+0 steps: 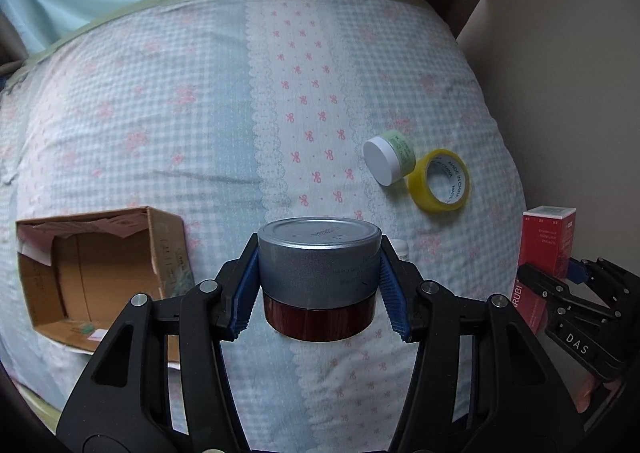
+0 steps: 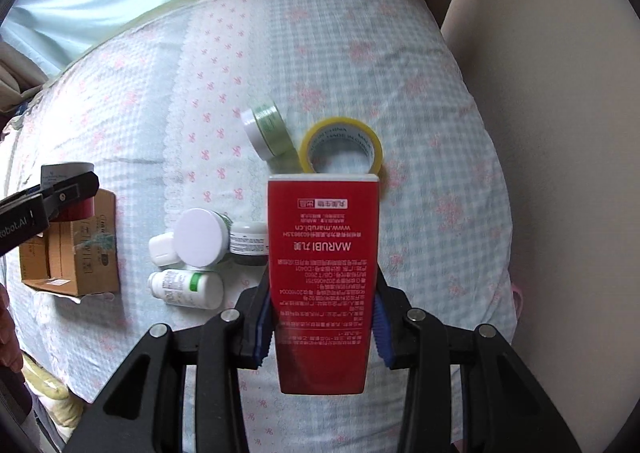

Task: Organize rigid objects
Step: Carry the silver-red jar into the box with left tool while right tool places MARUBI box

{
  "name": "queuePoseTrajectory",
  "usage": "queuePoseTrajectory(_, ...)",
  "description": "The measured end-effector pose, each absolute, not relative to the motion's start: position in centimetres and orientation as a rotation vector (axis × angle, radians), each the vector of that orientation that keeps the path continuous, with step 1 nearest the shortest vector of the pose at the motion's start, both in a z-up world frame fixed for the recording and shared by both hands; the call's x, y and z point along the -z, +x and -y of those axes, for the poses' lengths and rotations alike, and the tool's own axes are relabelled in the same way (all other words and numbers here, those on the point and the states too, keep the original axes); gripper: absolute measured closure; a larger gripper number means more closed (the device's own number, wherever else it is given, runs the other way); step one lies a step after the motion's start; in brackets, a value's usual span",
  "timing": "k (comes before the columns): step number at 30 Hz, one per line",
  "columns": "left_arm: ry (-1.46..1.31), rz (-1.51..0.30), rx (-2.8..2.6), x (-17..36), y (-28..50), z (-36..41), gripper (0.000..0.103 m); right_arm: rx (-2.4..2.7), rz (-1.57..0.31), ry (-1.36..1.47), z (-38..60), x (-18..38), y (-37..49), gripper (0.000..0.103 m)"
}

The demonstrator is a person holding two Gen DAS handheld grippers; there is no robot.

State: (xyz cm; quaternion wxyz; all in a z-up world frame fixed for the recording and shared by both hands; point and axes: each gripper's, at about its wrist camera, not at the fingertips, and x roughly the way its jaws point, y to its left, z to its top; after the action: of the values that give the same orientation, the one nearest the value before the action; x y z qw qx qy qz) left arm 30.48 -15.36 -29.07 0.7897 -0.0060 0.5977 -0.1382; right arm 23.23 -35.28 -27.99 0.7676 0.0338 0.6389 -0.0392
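My left gripper (image 1: 319, 285) is shut on a round jar (image 1: 318, 253) with a grey metal lid and a dark red base, held above the bed. My right gripper (image 2: 323, 293) is shut on a tall red carton (image 2: 323, 253) with white print, also lifted off the bed. An open cardboard box (image 1: 100, 273) lies on the bedspread to the left, and it shows in the right wrist view too (image 2: 76, 257). At the right edge of the left wrist view I see the red carton (image 1: 548, 241) in the right gripper (image 1: 560, 273).
On the checked bedspread (image 1: 160, 113) lie a green jar with a white lid (image 1: 388, 159) and a yellow tape roll (image 1: 438, 181). Nearer the box lie a white-lidded jar (image 2: 200, 233), a small white case (image 2: 162, 249), a white bottle (image 2: 188, 287) and a small grey jar (image 2: 248, 243). A wall stands at the right.
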Motion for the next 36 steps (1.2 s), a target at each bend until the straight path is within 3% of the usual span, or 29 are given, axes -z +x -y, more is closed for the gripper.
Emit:
queuePoseTrajectory(10,-0.063,-1.18,0.303,24.0,28.4,5.2,0.053,-0.032,-1.277,0.046,25.8,21.9,23.1,0.065)
queuePoseTrajectory(19,-0.071,-1.193,0.286,23.9,27.1,-8.7,0.053,-0.088,-1.265,0.169,14.3,20.8,23.3,0.065)
queuePoseTrajectory(27,-0.022,-1.259,0.245,28.3,28.0,-18.0,0.053,-0.14,-1.298,0.202,4.3,23.6,25.1,0.065)
queuePoseTrajectory(36,-0.008,-1.36,0.19,35.5,29.9,-22.3,0.053,-0.231,-1.41,0.111,-3.5,30.4,28.1,0.065)
